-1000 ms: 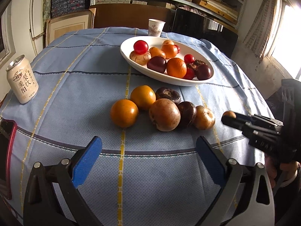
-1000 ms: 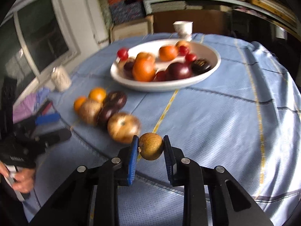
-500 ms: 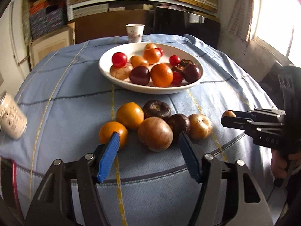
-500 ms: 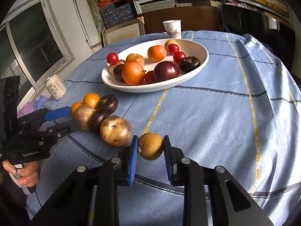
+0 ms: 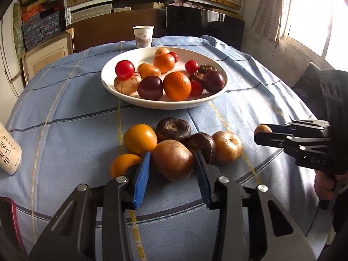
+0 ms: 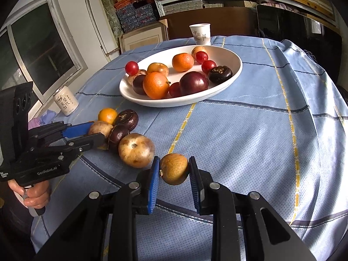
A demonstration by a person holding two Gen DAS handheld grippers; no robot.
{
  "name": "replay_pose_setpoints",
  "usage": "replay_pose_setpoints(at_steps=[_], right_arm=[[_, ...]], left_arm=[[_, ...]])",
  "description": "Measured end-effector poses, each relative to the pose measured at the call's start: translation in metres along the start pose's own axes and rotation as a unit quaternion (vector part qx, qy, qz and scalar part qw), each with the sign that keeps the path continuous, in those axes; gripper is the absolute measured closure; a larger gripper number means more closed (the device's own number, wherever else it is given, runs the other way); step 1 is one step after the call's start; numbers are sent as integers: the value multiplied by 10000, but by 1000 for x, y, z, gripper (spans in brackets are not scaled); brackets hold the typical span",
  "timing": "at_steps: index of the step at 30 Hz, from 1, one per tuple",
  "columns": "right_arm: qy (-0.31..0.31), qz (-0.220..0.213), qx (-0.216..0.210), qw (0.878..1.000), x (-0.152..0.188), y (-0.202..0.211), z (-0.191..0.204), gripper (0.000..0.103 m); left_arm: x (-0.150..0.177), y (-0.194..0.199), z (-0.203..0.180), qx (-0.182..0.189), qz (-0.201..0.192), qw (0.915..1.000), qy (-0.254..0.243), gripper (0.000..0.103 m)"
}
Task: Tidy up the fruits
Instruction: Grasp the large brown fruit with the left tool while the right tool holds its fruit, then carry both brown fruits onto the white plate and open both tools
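Across the upper middle of the left wrist view sits a white bowl (image 5: 219, 88) on the blue checked tablecloth (image 5: 65, 113), already loaded with about a dozen fruits, so a good part of the sorting looks done. Six pieces are left out of it: five clustered below the bowl at the frame's centre and one already held in the air.

Low in that frame, the left gripper (image 5: 173, 167) is closing around the large brown fruit (image 5: 173, 162) at the front of the cluster; its blue pads sit at the fruit's two sides (whether they press yet I cannot tell). Just left of it lie two oranges (image 5: 140, 139).

At the lower middle of the right wrist view, the right gripper (image 6: 174, 170) is pinching a small tan fruit (image 6: 174, 168) firmly above the cloth, well short of the bowl.
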State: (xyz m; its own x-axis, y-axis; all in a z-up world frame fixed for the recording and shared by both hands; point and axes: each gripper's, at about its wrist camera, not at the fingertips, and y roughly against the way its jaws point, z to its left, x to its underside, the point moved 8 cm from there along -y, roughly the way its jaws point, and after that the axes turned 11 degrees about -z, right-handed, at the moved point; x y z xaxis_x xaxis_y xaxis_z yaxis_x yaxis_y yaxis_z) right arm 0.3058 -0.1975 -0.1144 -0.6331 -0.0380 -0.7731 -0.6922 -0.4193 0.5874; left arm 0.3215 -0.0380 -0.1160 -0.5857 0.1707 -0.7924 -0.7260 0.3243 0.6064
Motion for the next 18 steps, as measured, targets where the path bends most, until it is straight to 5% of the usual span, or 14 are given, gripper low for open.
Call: replay_pose_setpoints(at_steps=[7, 18], right_arm=[[72, 22, 7, 10000, 2, -1, 3, 76], [435, -274, -29, 9987, -4, 7, 12, 76]], left_arm=[[4, -6, -5, -215, 53, 9995, -239, 61], [0, 15, -2, -93, -137, 9998, 131, 62]])
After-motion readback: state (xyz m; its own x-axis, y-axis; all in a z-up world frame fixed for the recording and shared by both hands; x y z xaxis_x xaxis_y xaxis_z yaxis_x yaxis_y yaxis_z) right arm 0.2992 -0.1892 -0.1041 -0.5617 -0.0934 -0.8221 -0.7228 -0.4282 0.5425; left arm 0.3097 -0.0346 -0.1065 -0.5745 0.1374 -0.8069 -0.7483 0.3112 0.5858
